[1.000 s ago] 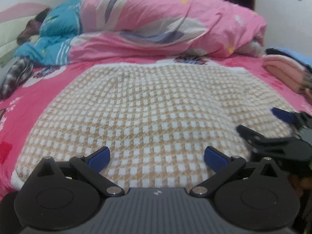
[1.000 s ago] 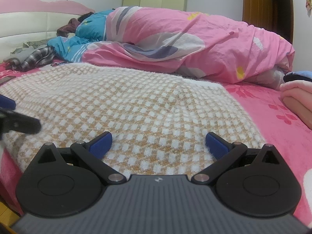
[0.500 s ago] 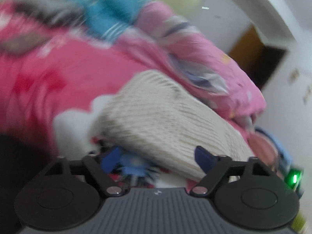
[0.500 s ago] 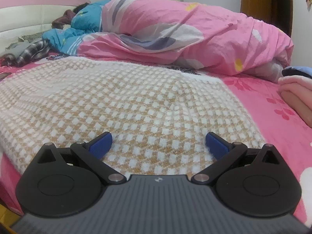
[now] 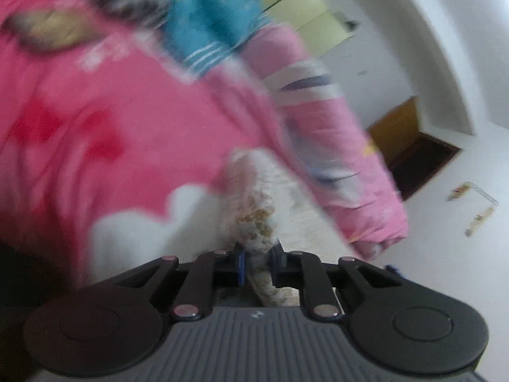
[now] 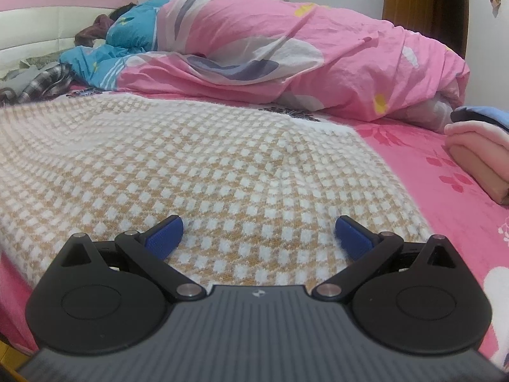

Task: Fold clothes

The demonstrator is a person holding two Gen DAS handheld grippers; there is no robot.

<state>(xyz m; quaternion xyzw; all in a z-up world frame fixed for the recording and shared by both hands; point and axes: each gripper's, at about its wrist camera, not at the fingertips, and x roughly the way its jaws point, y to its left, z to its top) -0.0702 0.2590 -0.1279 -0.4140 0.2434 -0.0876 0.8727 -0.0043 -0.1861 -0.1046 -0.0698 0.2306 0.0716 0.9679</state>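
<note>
A tan-and-white checked knit garment [image 6: 203, 172] lies spread flat on the pink bed. My right gripper [image 6: 258, 234] hovers open just above its near edge, blue pads wide apart with nothing between them. In the tilted, blurred left wrist view, my left gripper [image 5: 257, 262] is shut on a bunched corner of the checked garment [image 5: 254, 216], which rises in a ridge between the pads.
A rumpled pink duvet [image 6: 302, 60] and blue bedding [image 6: 127, 38] lie along the far side of the bed. Folded pink clothes [image 6: 480, 156] are stacked at the right. A plaid cloth [image 6: 41, 82] lies at the far left by the headboard [image 6: 38, 31]. A wooden door [image 6: 410, 0] stands behind.
My left gripper swung to the garment's left corner, tilted, and shut on the fabric. My right gripper stayed open and edged slightly forward over the near hem.
</note>
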